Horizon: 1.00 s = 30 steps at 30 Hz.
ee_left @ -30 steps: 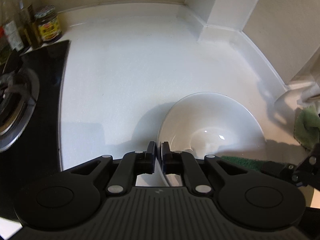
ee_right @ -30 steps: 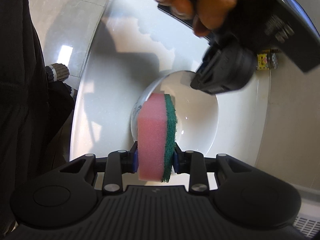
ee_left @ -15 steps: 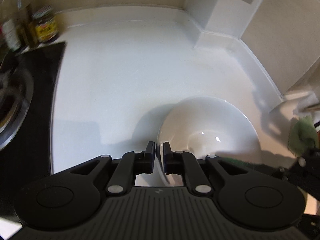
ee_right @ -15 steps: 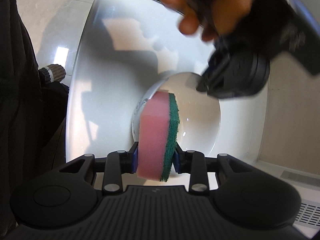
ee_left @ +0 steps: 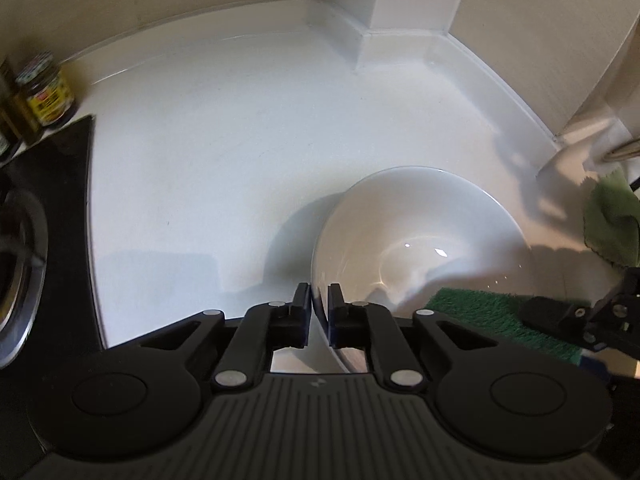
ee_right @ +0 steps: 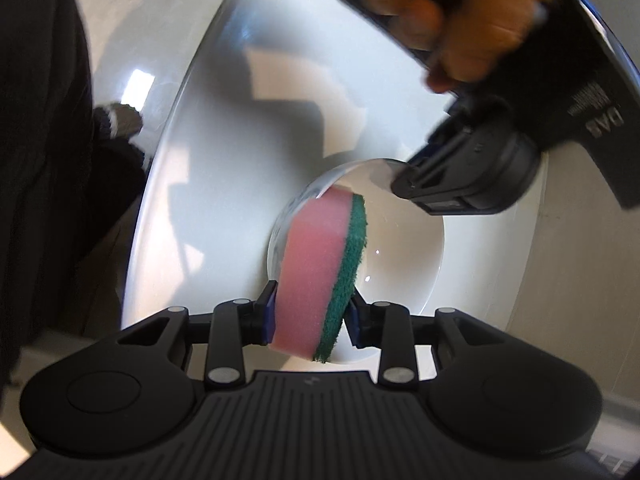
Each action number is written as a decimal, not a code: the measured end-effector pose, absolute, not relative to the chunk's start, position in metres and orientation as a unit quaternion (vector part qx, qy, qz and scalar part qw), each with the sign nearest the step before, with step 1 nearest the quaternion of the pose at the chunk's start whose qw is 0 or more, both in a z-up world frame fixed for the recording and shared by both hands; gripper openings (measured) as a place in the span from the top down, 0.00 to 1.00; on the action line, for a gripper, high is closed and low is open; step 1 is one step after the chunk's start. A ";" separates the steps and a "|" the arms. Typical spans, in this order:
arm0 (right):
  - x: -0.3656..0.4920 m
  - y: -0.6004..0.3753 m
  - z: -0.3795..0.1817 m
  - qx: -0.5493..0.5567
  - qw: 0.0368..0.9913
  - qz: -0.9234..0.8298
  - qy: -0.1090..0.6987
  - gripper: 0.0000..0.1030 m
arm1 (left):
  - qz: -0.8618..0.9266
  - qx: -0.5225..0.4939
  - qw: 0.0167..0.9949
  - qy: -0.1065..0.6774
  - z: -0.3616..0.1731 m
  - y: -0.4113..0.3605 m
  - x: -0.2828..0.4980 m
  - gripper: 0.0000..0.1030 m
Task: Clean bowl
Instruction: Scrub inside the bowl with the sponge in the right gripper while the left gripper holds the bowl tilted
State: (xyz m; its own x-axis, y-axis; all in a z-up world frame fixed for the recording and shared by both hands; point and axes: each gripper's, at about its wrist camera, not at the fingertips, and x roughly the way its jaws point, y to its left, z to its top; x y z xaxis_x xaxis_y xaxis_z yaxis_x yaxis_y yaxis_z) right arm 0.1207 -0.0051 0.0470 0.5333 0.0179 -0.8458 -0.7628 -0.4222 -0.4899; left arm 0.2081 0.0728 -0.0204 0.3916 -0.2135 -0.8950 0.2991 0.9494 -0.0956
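Observation:
A white bowl (ee_left: 420,240) rests tilted on the white counter (ee_left: 240,140). My left gripper (ee_left: 319,304) has the bowl's near rim between its pads, and its jaws are closing on that rim. My right gripper (ee_right: 310,312) is shut on a pink sponge (ee_right: 316,272) with a green scouring face. The sponge leans over the bowl (ee_right: 400,248) at its rim. In the left wrist view the green face of the sponge (ee_left: 480,312) shows at the bowl's right side. In the right wrist view, a hand (ee_right: 460,20) holds the left gripper (ee_right: 404,188) at the bowl's far rim.
A black stove (ee_left: 40,220) borders the counter on the left, with jars (ee_left: 48,92) behind it. A green cloth (ee_left: 612,220) lies at the right edge near a wall corner. The person's dark clothing (ee_right: 40,120) fills the left of the right wrist view.
The left gripper and bowl have shifted together across the counter, and its pads stand slightly wider on the rim. The sponge has tilted and come further over the bowl.

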 end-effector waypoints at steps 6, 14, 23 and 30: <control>0.132 -0.005 0.049 -0.750 0.463 0.404 0.247 0.72 | -0.131 -0.003 0.839 0.529 -0.018 0.079 0.209 0.95; 0.138 0.003 0.041 -0.746 0.470 0.398 0.253 0.72 | -0.089 -0.095 0.848 0.513 -0.014 0.098 0.165 0.90; 0.129 0.001 0.035 -0.764 0.449 0.410 0.216 0.71 | -0.112 -0.039 0.841 0.527 -0.018 0.086 0.190 0.90; 0.139 -0.001 0.038 -0.779 0.437 0.392 0.219 0.71 | -0.126 0.019 0.839 0.530 -0.018 0.069 0.223 0.92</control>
